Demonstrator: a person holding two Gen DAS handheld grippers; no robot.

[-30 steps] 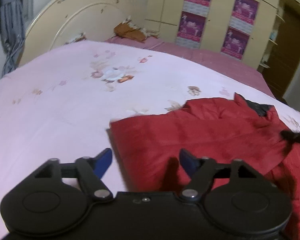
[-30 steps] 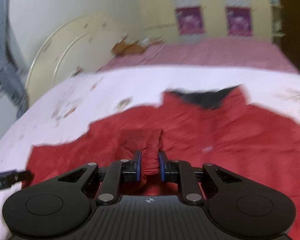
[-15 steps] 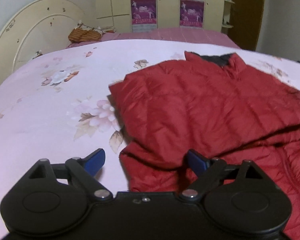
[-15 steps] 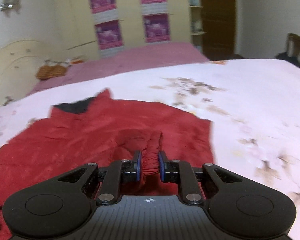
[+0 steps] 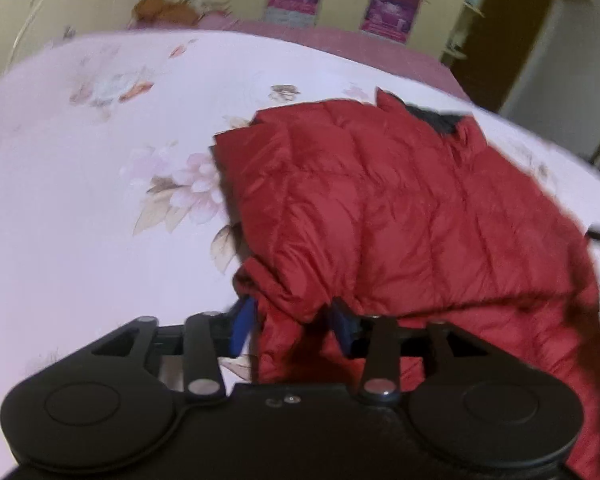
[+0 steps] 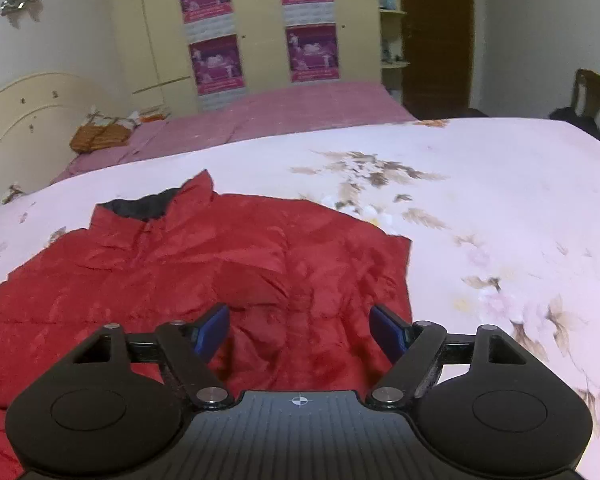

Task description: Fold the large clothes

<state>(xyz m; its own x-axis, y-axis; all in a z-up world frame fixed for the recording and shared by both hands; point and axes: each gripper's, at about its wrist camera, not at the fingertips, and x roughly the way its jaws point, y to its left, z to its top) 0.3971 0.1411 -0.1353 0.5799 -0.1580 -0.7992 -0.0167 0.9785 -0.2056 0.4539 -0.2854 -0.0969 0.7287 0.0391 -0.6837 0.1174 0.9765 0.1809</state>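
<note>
A red quilted jacket [image 5: 400,216] with a black collar lining lies on the pink floral bedspread [image 5: 80,184]. Both its sleeves are folded in over the body. My left gripper [image 5: 292,326] has its jaws around the jacket's left hem edge, with red fabric between the blue pads, narrowed but not pressed flat. In the right wrist view the jacket [image 6: 188,264] lies flat. My right gripper [image 6: 302,328] is open and empty just above the jacket's lower right part.
A cream headboard [image 6: 24,120] stands at the left. A second bed with a darker pink cover [image 6: 292,112] and an orange bundle [image 6: 100,134] lies behind. Wardrobe doors with purple posters [image 6: 260,28] line the far wall. A wooden chair [image 6: 592,100] stands at right.
My right gripper has let go of the red sleeve fold and opened wide. My left gripper has moved onto the jacket's left edge and its jaws have narrowed around the fabric.
</note>
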